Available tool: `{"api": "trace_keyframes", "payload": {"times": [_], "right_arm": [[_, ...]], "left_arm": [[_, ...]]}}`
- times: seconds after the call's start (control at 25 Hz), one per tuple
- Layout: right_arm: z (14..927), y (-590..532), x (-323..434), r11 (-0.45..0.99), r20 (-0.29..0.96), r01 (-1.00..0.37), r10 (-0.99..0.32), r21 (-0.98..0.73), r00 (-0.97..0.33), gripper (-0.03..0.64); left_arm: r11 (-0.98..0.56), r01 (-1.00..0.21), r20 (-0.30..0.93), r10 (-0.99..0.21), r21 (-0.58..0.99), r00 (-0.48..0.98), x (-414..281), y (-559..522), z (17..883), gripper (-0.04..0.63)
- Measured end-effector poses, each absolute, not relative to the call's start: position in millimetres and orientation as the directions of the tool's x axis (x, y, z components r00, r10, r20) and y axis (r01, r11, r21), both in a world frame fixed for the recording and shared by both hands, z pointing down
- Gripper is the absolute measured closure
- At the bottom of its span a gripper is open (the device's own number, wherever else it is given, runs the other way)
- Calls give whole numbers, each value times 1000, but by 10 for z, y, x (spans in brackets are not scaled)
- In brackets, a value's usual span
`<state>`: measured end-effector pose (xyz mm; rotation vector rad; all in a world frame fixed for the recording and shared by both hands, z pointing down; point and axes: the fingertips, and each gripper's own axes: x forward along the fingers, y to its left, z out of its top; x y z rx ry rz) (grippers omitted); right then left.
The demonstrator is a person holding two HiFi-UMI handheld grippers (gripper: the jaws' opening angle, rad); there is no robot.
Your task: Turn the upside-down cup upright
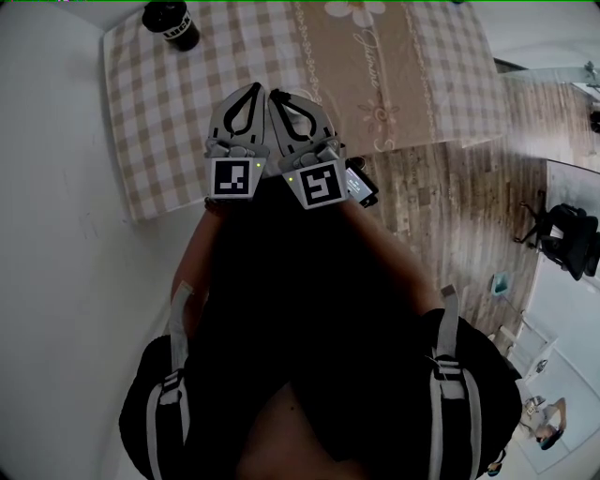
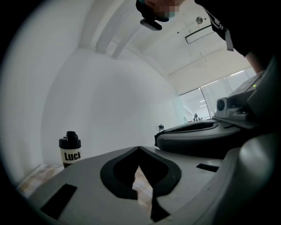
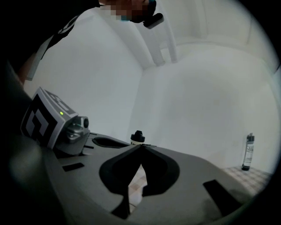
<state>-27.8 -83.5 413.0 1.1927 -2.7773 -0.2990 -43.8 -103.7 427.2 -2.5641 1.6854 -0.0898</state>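
Head view is showing left claw (image 1: 253, 88) and right claw (image 1: 278, 95) both closed and empty, so nudging the cup (image 1: 172, 22) is risking knocking it off the table (image 1: 178, 131).

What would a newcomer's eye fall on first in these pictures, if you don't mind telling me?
First, the two grippers held side by side above the beige checked tablecloth, near its front edge: the left gripper and the right gripper, both shut and empty. Next, the black cup with a white lettered band, standing alone at the cloth's far left corner.
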Motion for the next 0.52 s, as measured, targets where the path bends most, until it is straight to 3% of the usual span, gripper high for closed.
{"api": "trace_keyframes", "payload": {"times": [0.52], "right_arm": [[4213, -827, -406, 704, 32, -674, -696, 225, -717, 620]], "left_arm": [[-388, -920, 34, -921, -53, 387, -492, -1113, 4383, 600]]}}
